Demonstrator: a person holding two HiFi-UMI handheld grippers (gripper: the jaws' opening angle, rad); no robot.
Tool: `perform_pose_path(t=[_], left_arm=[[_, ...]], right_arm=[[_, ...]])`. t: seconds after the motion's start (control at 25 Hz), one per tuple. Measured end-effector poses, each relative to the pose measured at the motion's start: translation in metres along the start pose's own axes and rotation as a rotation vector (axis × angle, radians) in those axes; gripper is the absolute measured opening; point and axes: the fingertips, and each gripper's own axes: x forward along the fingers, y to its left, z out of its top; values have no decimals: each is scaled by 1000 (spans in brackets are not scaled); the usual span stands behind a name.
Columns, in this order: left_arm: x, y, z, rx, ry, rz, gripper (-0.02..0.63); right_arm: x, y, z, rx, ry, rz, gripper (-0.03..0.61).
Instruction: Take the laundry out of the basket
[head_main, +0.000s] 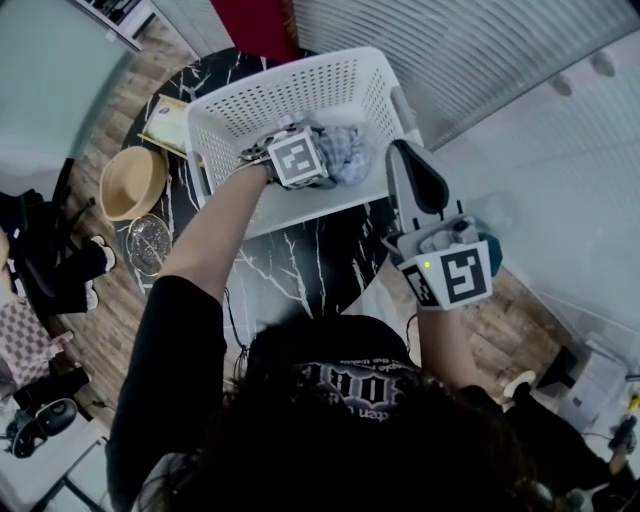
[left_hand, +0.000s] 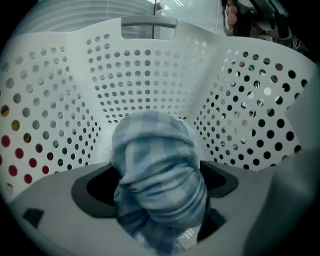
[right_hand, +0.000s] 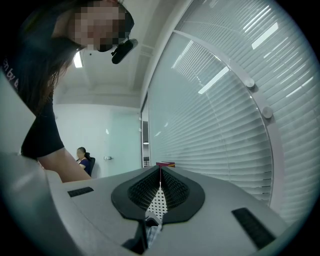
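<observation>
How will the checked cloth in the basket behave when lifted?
Likely floppy: the checked cloth lies bunched in soft folds, so it should sag and unfurl. Probably light for its bulk; the folds look thin.

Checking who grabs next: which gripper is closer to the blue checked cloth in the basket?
Left. The left gripper is inside the basket, open fingers either side of the blue checked cloth. The right gripper hangs outside the basket, fingers shut.

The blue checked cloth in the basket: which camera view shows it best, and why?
The left gripper view: the cloth fills the middle, checks and folds clear. The head view shows a small part in the basket. The right gripper view faces window blinds instead.
</observation>
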Motion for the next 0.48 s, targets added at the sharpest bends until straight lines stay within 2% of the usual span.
perform_pose_path(t=[0.12,0.32,0.48], left_arm=[[1,-1,-1,11,14,-2,498],[3,-4,-6,-42,35,-22,449],[2,-2,-6,-36,44,-15,416]], right_arm=[[0,-2,1,-1,-2,-5,28],[0,-1,0,1,-3,-7,28],[1,1,-1,-2,0,-2,28]])
